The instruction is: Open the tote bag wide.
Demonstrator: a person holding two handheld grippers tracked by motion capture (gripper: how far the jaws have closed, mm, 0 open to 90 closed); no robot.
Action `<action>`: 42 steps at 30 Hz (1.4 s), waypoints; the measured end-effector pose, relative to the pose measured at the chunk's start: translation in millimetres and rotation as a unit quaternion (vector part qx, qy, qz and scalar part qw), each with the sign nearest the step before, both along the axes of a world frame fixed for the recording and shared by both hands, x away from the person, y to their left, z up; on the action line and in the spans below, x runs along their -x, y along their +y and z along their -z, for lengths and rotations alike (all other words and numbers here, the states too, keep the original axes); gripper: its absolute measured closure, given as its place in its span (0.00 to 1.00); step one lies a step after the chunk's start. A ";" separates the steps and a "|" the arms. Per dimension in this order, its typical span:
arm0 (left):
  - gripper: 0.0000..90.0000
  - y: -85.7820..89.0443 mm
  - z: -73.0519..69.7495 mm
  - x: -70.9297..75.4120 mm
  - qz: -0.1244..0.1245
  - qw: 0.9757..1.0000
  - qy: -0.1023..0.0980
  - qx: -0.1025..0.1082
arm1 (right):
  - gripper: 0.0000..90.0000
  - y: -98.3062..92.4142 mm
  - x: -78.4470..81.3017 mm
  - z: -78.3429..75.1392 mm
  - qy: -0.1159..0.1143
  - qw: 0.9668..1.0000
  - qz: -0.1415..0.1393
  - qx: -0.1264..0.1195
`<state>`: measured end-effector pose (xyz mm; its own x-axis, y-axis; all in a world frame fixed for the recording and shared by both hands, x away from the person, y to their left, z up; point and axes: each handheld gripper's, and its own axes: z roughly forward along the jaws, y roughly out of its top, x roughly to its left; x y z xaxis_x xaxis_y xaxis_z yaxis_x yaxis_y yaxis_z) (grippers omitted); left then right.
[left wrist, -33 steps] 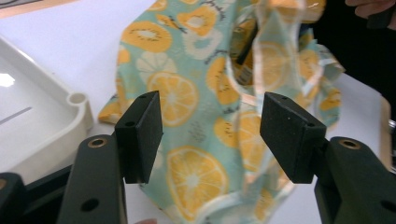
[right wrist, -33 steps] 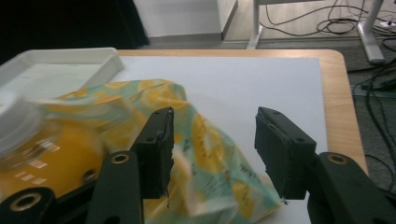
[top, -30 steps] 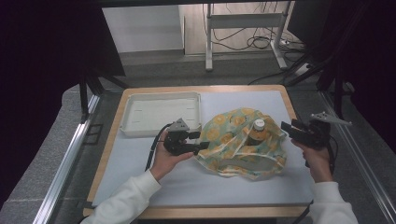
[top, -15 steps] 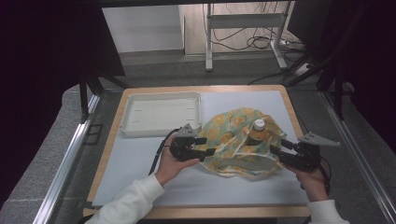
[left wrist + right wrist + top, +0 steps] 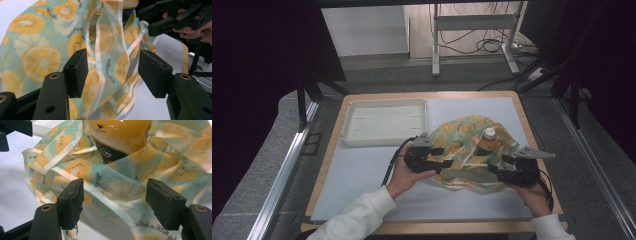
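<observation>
A wooden-edged table point(image 5: 337, 150) stands on grey floor point(image 5: 377, 62), cables point(image 5: 482, 45) trailing beyond a metal stand point(image 5: 472, 22).

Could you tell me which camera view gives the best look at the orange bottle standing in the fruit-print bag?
The right gripper view: the bottle looms close, its orange body and dark label clear above the bag. The high view shows it small, white cap up. In the left gripper view the bag's folds cover it.

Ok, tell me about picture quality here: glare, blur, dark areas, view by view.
High view: surroundings dark, white tray and table evenly lit. Left gripper view: fruit-print cloth slightly soft, pads sharp. Right gripper view: glare spots on the orange bottle, its top cropped; cloth print readable.
</observation>
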<state>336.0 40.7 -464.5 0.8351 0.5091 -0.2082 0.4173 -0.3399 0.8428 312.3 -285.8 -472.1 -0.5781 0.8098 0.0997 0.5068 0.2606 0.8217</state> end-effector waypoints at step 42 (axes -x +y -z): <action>0.97 -59.9 27.3 -44.8 0.026 0.998 0.054 -0.034 | 0.90 17.4 -12.9 12.2 0.021 0.999 0.011 0.027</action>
<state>380.8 -19.2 -491.8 0.8354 0.4815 -0.2652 0.4849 -0.4185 0.7679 325.2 -268.4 -484.3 -0.5559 0.8274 0.0803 0.5473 0.2915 0.7845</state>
